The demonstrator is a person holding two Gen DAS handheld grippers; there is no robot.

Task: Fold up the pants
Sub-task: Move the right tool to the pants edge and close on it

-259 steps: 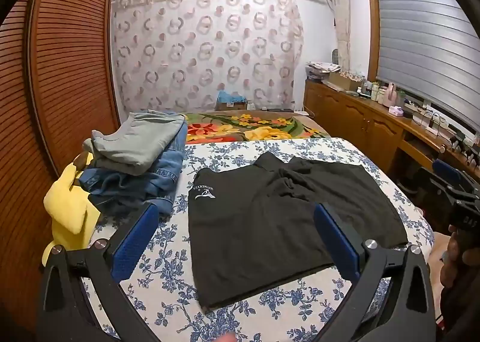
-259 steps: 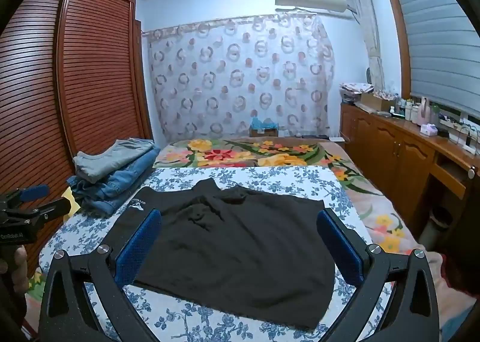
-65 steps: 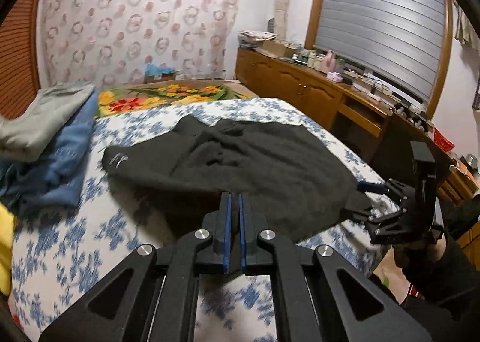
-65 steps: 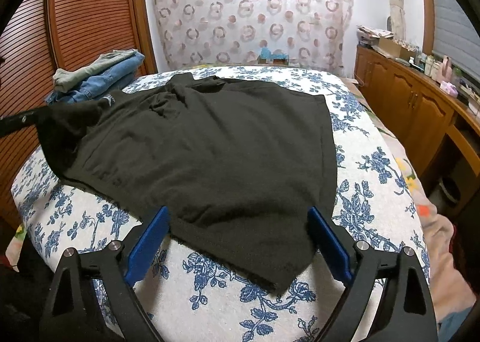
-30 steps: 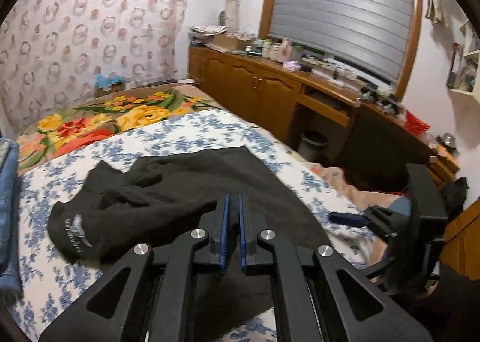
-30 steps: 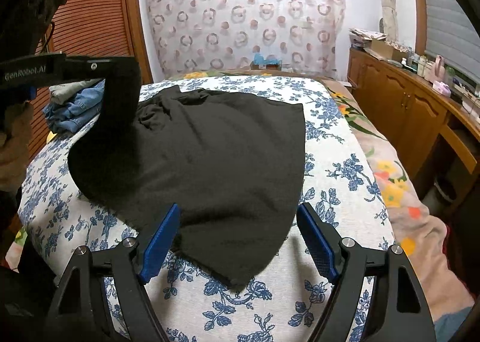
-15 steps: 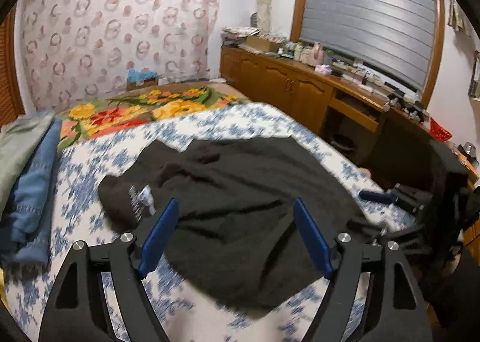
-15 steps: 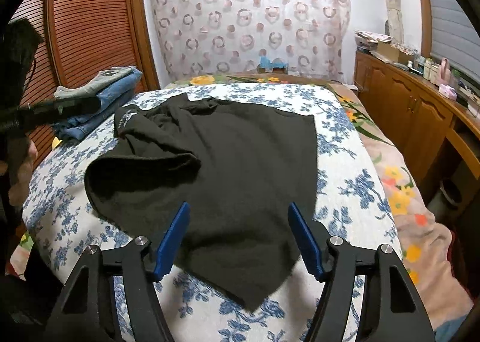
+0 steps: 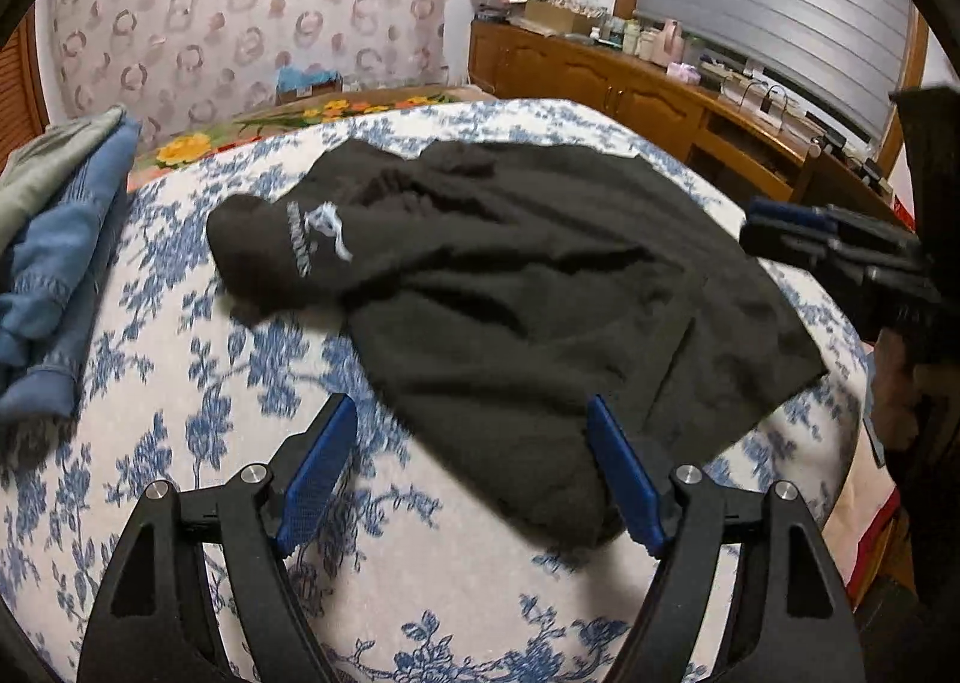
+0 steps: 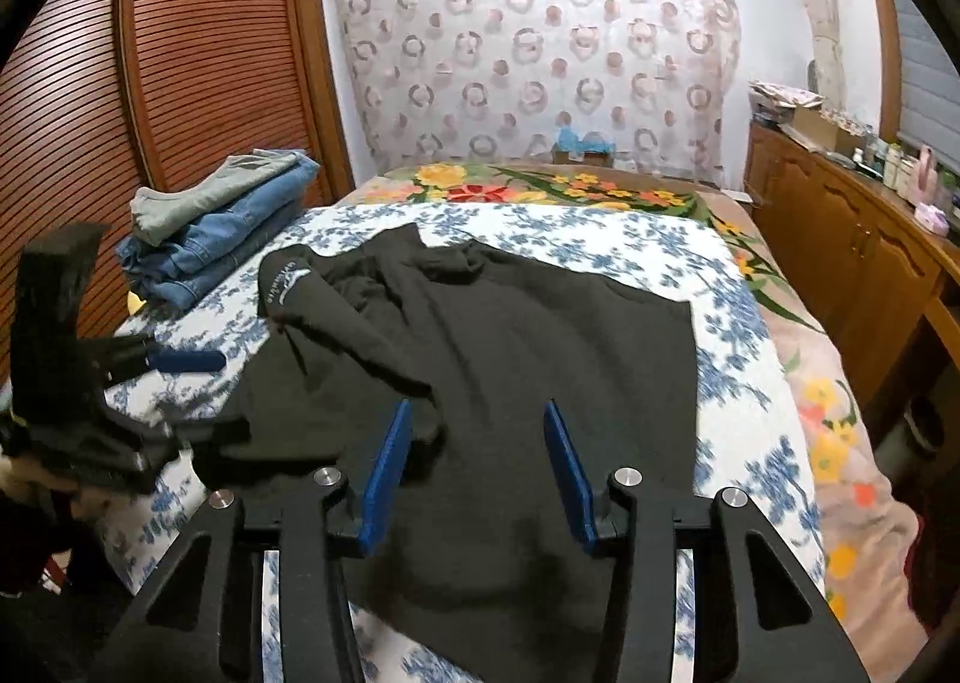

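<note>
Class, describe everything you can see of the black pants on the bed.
The black pants look like soft, matte knit fabric, with a white logo and lettering near one end. They lie rumpled and partly folded over on the blue floral bedspread, one part doubled across the rest. Nothing grips them.

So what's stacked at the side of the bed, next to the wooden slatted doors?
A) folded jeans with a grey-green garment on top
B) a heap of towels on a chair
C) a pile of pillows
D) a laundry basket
A: the right wrist view shows folded blue jeans with a grey-green garment on top, lying on the bed beside the slatted doors.
</note>
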